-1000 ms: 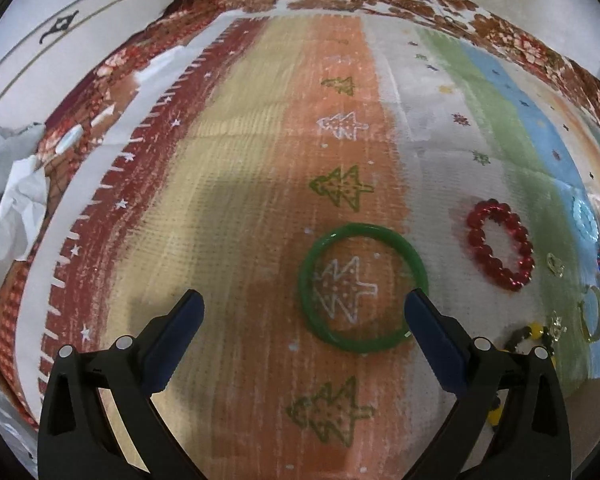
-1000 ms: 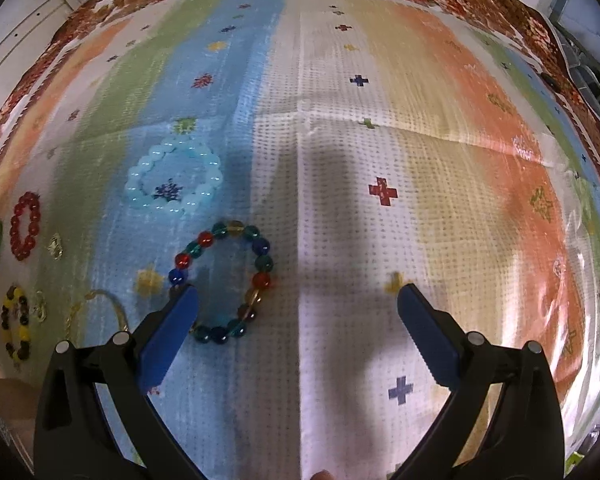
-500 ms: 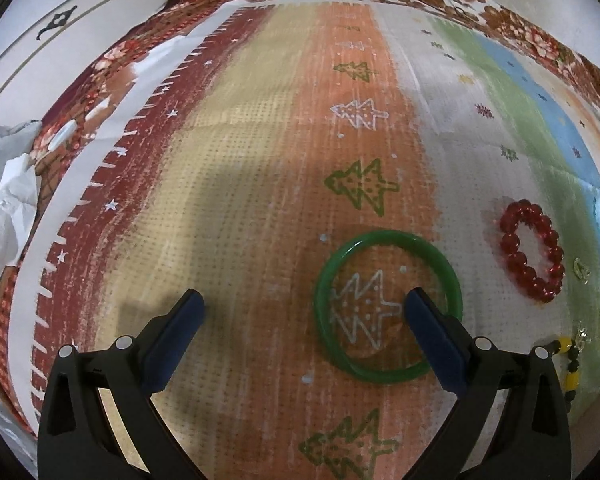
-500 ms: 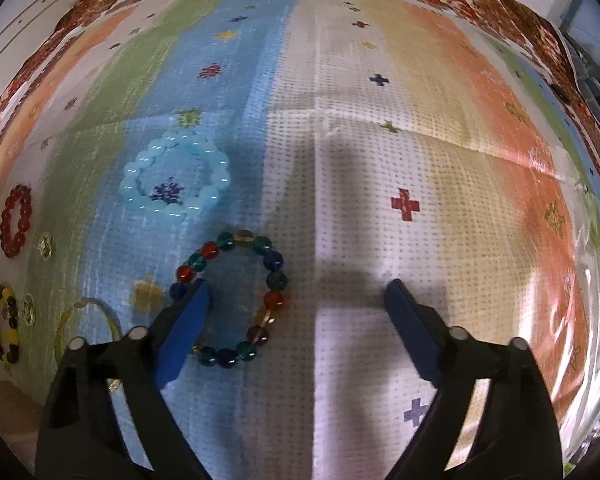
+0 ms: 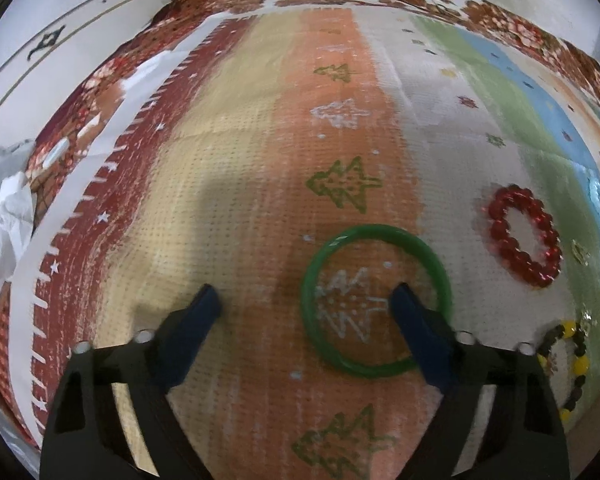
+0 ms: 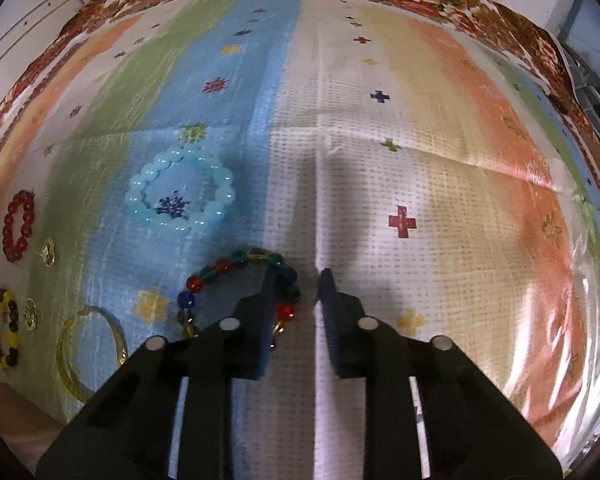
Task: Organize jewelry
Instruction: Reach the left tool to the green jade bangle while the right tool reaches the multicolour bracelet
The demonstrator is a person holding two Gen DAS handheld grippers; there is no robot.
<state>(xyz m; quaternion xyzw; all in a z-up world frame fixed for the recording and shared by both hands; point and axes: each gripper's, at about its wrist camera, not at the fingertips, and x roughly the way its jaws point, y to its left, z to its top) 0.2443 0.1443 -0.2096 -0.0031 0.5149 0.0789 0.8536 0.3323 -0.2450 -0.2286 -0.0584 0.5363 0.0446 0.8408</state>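
Observation:
A green bangle lies flat on the striped cloth. My left gripper is open low over it, its right finger inside the ring, the bangle's left rim between the jaws. A multicoloured bead bracelet lies under my right gripper, whose jaws are closed around its right side; the left finger stands inside the loop. A pale blue bead bracelet lies beyond it.
A red bead bracelet, a yellow-and-black bead bracelet and small gold pieces lie right of the bangle. A clear yellow bangle lies at the cloth's near edge. Crumpled white paper sits far left.
Both grippers have narrowed. The right one has closed from wide open onto the multicoloured bracelet's right side. The left one has closed partway, its right finger now inside the green bangle.

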